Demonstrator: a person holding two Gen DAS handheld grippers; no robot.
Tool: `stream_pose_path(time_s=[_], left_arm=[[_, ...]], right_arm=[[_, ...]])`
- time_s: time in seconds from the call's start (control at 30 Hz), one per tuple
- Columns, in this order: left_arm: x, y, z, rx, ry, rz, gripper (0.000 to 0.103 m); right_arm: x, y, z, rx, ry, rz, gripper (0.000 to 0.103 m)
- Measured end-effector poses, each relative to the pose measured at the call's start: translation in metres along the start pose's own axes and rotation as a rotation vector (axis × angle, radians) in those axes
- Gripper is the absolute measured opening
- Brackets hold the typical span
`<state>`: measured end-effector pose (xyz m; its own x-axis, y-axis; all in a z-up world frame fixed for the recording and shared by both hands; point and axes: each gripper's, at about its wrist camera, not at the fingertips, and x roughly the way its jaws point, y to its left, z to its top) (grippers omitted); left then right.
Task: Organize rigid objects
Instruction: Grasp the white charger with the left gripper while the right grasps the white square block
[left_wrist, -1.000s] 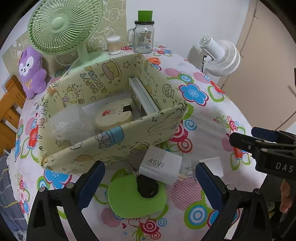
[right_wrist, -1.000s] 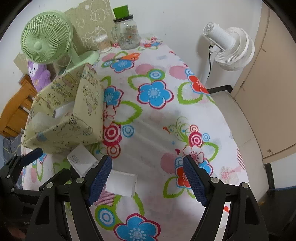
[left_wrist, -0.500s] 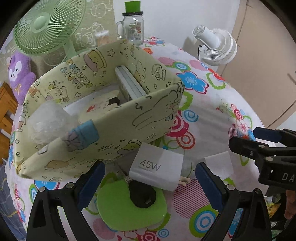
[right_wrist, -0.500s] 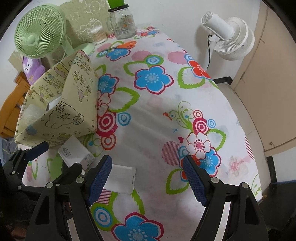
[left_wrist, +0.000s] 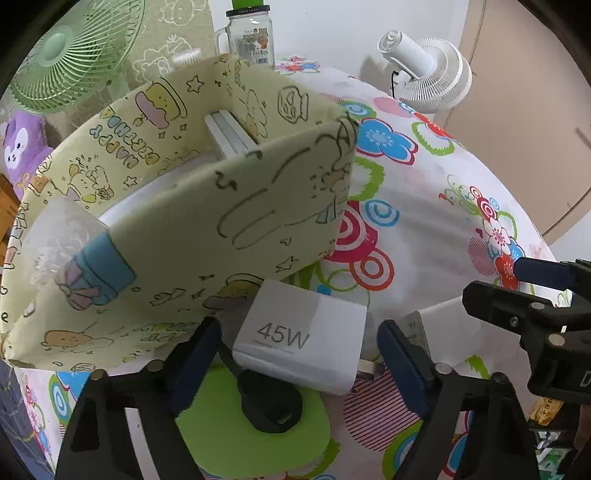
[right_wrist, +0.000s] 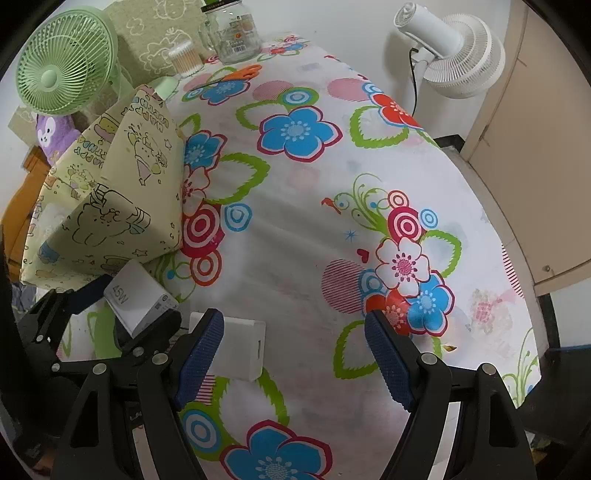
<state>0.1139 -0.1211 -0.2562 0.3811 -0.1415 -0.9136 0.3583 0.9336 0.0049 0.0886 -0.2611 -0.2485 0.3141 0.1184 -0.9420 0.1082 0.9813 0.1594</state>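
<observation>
Both grippers point steeply down at the flowered tablecloth, the left one closing around the white 45W charger.

In the left wrist view the left gripper (left_wrist: 295, 354) sits low centre, its jaws closing with the 45W charger (left_wrist: 301, 341) between them; the blue pads are not yet pressing on it. The charger rests partly on a green heart-shaped case (left_wrist: 251, 439), just in front of the yellow cartoon-print storage box (left_wrist: 229, 218) filling the upper left. In the right wrist view the right gripper (right_wrist: 295, 354) stands wide open at bottom centre over bare tablecloth (right_wrist: 295, 229), holding nothing; a small white block (right_wrist: 243, 347) lies just inside its left pad, whether touching I cannot tell.
</observation>
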Motion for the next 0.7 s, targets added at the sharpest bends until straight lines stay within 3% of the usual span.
stream_pose_path(time_s=[0.17, 0.7], left_arm=[[0.004, -0.006, 0.0, 0.025, 0.012, 0.001, 0.075], [-0.022, 0.009, -0.013, -0.012, -0.033, 0.022, 0.074]], right_arm=[[0.003, 0.004, -0.002, -0.001, 0.01, 0.008, 0.081], [0.008, 0.03, -0.007, -0.055, 0.038, 0.026, 0.081]])
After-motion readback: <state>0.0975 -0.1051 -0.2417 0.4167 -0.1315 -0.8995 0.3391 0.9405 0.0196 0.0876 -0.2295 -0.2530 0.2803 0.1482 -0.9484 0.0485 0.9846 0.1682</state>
